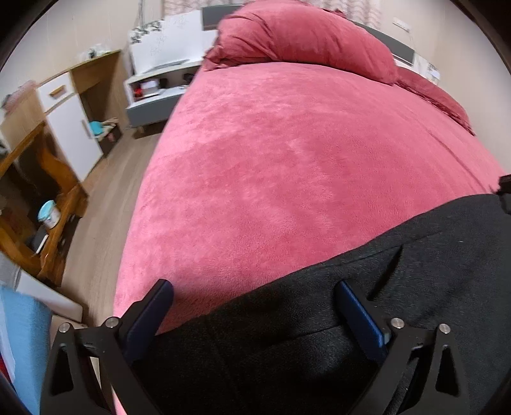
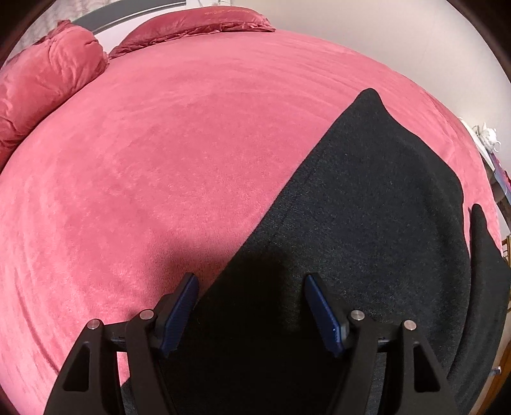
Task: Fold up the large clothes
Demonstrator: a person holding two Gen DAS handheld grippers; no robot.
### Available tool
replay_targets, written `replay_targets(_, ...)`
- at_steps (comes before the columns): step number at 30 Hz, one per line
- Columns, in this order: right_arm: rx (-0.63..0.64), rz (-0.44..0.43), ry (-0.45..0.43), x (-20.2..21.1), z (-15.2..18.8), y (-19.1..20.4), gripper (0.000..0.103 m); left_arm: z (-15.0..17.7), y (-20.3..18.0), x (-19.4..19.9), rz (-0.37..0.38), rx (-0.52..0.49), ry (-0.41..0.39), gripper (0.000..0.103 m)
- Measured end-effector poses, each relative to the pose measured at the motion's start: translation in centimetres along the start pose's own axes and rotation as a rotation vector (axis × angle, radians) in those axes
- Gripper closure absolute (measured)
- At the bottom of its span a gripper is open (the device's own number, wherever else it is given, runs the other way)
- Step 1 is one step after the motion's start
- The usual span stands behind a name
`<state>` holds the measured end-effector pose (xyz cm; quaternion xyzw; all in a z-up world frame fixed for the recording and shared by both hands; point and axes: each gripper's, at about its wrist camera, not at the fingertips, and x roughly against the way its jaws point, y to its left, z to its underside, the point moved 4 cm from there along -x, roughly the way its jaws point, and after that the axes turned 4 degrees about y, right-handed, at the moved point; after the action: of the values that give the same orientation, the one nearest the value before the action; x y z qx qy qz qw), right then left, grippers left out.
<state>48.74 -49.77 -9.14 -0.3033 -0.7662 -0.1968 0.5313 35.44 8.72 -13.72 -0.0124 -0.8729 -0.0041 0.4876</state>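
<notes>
A large black garment [image 1: 367, 303] lies flat on a bed with a pink fleece cover [image 1: 287, 159]. In the left wrist view my left gripper [image 1: 254, 287] hovers over the garment's left edge, jaws wide apart, nothing pinched between the blue pads [image 1: 361, 316]. In the right wrist view the same black garment [image 2: 367, 207] stretches away to a pointed corner at the upper right. My right gripper [image 2: 250, 281] stands open above its left edge, the left pad [image 2: 179, 316] over the pink cover [image 2: 159, 143] and the right pad over the cloth.
A rolled pink duvet [image 1: 303, 41] and a pillow [image 2: 198, 25] lie at the head of the bed. Left of the bed are wooden floor [image 1: 95, 223], a white and wood cabinet [image 1: 70, 118], a wooden shelf unit [image 1: 35, 198] and a grey bedside table [image 1: 153, 95].
</notes>
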Motion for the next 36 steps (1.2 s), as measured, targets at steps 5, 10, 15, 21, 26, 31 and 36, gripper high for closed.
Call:
replay_targets(5,0.033,-0.053,0.007,0.1,-0.8,-0.9,0.069,-0.7,-2.2,0.2,-0.033,-0.286,-0.050,0.019)
replay_targets(10,-0.016,-0.208,0.041,0.2,-1.8,-3.1,0.090,0.8,-3.6,0.3,0.008,-0.410,-0.104,0.055)
replay_targets(15,-0.161,-0.431,0.058,1.0,-2.4,-6.5,0.096,2.2,-6.2,1.6,-0.078,-0.552,-0.127,0.095)
replay_targets(21,-0.178,-0.555,0.002,5.7,-2.6,-9.1,0.096,0.6,-4.7,5.4,0.041,-0.401,-0.136,0.095)
replay_targets(26,-0.187,-0.619,-0.038,9.5,-1.5,-11.4,0.096,0.6,-4.9,9.1,0.064,-0.392,-0.197,0.095)
replay_targets(31,-0.198,-0.679,-0.052,12.8,0.4,-15.0,0.096,1.7,-4.9,13.0,0.094,-0.359,-0.251,0.096)
replay_targets(36,-0.221,-0.747,-0.073,16.1,2.6,-19.4,0.096,4.5,-5.9,17.7,0.117,-0.354,-0.319,0.096)
